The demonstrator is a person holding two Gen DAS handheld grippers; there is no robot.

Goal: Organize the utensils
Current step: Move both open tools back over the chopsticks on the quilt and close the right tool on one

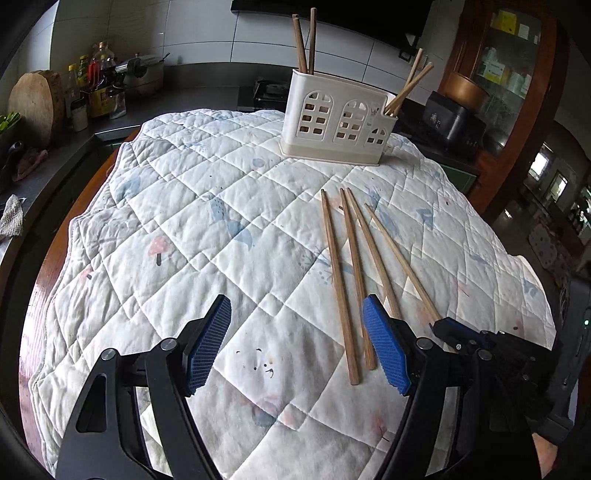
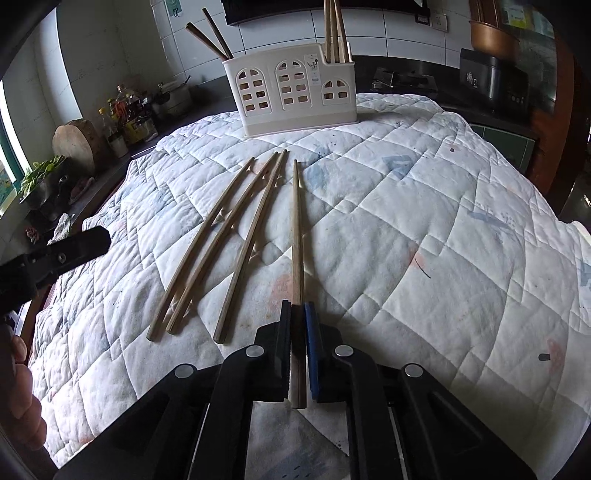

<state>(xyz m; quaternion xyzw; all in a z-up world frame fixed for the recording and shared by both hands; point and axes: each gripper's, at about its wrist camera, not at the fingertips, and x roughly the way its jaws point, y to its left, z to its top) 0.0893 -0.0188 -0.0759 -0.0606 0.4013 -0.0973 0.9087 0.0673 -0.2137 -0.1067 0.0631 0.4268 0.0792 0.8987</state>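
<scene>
While the left wrist view looks across a quilted cloth (image 1: 184,206) with its own left gripper (image 1: 295,343) standing wide and nothing between the blue pads (image 1: 208,343), only the right wrist view shows what the right gripper (image 2: 297,314) is doing: its jaws are closed narrow on the near end of one chopstick (image 2: 296,236), which runs straight ahead and rests on the cloth. From the left wrist view that grip is mostly hidden; just the dark tip of the right gripper (image 1: 454,332) appears at the right, at the end of the rightmost stick.

Three loose chopsticks (image 2: 221,243) lie just left of the held one, fanned slightly, their far ends pointing toward the holder. In the left wrist view two of them lie just inside the right finger (image 1: 388,347) of the open left gripper.

A white plastic utensil holder (image 2: 295,92), pierced with window-shaped cutouts, stands upright at the far edge of the cloth. Its left compartment holds two chopsticks (image 1: 304,44) and its right compartment holds several more (image 2: 334,33); the middle one looks empty through the cutouts.

A hand (image 2: 20,391) shows at the left edge of the right wrist view.
</scene>
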